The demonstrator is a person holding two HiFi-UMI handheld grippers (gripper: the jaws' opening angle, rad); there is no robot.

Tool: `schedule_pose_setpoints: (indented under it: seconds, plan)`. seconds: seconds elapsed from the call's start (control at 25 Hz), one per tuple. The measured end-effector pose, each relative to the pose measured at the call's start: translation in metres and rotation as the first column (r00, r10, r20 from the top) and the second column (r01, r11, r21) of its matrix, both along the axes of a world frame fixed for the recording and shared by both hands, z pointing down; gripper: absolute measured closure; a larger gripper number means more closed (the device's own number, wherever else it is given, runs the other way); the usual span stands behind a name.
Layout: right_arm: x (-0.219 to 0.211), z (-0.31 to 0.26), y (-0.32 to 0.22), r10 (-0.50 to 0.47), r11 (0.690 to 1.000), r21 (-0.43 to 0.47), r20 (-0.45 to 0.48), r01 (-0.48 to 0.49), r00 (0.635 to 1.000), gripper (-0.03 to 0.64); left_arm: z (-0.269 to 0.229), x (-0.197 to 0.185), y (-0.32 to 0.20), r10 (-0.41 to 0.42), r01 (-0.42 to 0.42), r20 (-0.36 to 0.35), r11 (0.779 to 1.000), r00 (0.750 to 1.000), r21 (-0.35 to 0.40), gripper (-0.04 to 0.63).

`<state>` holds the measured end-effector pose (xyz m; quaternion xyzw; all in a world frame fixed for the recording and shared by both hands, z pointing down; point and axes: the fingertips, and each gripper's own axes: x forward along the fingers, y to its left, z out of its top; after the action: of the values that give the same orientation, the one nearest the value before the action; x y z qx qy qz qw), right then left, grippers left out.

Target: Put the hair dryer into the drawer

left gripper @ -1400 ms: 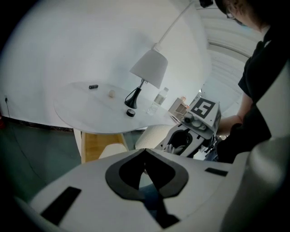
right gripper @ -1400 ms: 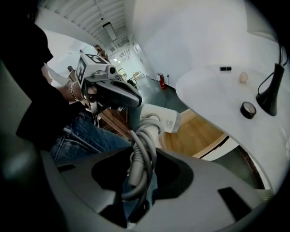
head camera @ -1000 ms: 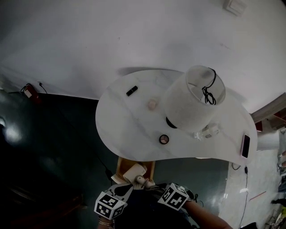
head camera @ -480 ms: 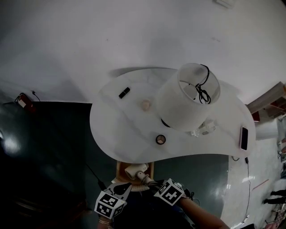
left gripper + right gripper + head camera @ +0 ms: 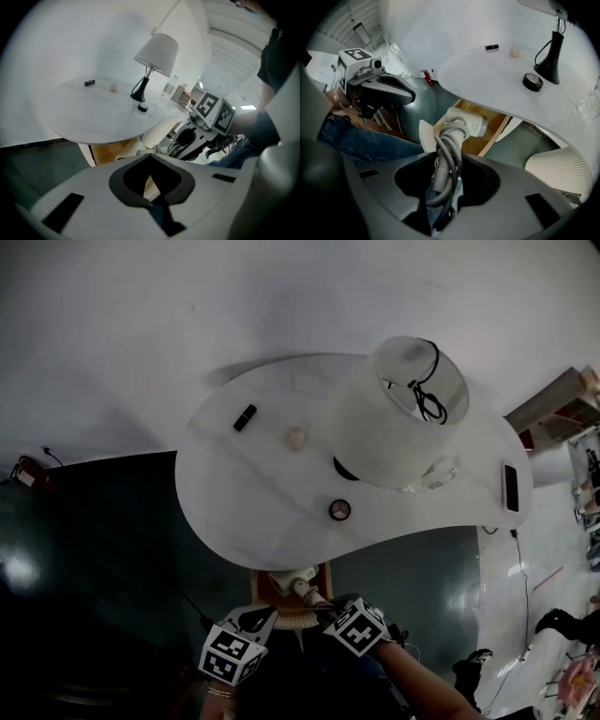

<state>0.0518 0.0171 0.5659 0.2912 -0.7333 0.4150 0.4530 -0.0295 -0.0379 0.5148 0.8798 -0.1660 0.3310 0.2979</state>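
Note:
The white hair dryer (image 5: pixel 298 585) hangs over the open wooden drawer (image 5: pixel 320 577) under the table's front edge. Its grey cord (image 5: pixel 448 152) is wound round the handle. My right gripper (image 5: pixel 323 606) is shut on that wrapped handle, and the dryer's head (image 5: pixel 465 123) points at the drawer's wooden inside (image 5: pixel 490 129). My left gripper (image 5: pixel 266 617) hovers just left of the dryer, apart from it. In the left gripper view its jaws meet at the tips, left gripper (image 5: pixel 150 157) holding nothing, and the right gripper's marker cube (image 5: pixel 213 110) shows beyond them.
The white table (image 5: pixel 244 493) carries a lamp (image 5: pixel 394 413), a small black bar (image 5: pixel 245 417), a pale ball (image 5: pixel 296 437), a round tin (image 5: pixel 339 510) and a phone (image 5: pixel 511 487). A ribbed cream object (image 5: pixel 555 169) sits beside the drawer. The floor is dark green.
Both grippers have rolled and sunk a little. The dryer's head now sits closer under the table's edge, over the drawer. The head view has swung, so the table appears shifted.

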Motion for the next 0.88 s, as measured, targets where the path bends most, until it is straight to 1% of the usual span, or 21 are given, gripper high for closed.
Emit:
schedule_pose_setpoints:
  seconds: [0.16,0.4,0.56,0.76,0.88]
  plan:
    - [-0.008,0.010,0.000,0.059,0.998,-0.013,-0.021,-0.059,0.998,0.459,0.015,-0.011,-0.003,0.044,-0.044,0.020,0.999,0.999,-0.020,0.580]
    - [-0.013,0.026,-0.002,0.149,0.989,-0.014,-0.056,-0.150,0.987,0.459,0.033,-0.018,-0.004,0.108,-0.108,0.009,0.994,0.994,-0.033,0.580]
    - [-0.014,0.036,-0.003,0.174,0.984,-0.020,-0.086,-0.177,0.981,0.459,0.047,-0.022,-0.009,0.143,-0.143,0.012,0.989,0.990,-0.032,0.580]
    - [-0.019,0.044,0.002,0.184,0.981,-0.039,-0.101,-0.188,0.978,0.459,0.052,-0.026,-0.010,0.142,-0.142,0.005,0.989,0.990,-0.048,0.580]
    - [-0.021,0.051,-0.003,0.196,0.979,-0.036,-0.102,-0.201,0.975,0.459,0.063,-0.031,-0.009,0.155,-0.154,0.011,0.986,0.988,-0.059,0.580]
